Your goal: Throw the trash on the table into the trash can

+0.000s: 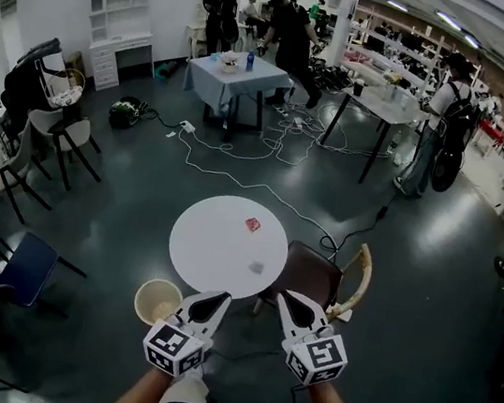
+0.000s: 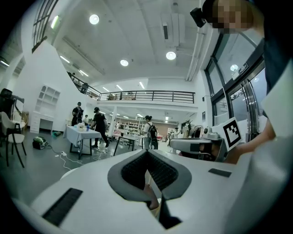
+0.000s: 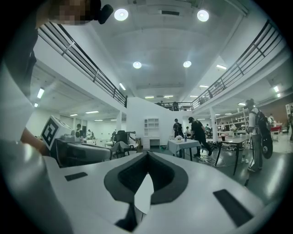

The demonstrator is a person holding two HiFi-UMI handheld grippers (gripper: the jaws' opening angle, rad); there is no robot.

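A round white table (image 1: 210, 256) stands just ahead in the head view. On it lie a small red piece of trash (image 1: 252, 224) and a pale crumpled scrap (image 1: 257, 267). A beige trash can (image 1: 157, 302) stands on the floor at the table's near left. My left gripper (image 1: 221, 297) is shut and empty, with its tip over the table's near edge. My right gripper (image 1: 283, 296) is also shut and empty, at the table's near right edge. In the left gripper view the left gripper (image 2: 147, 151) has its jaws closed tip to tip. The right gripper (image 3: 147, 154) shows the same in the right gripper view.
A brown chair (image 1: 313, 274) stands against the table's right side. Cables (image 1: 236, 179) run across the dark floor beyond. Further back are a cloth-covered table (image 1: 234, 77), a black-legged table (image 1: 381, 107) and several people. Chairs (image 1: 44, 139) line the left side.
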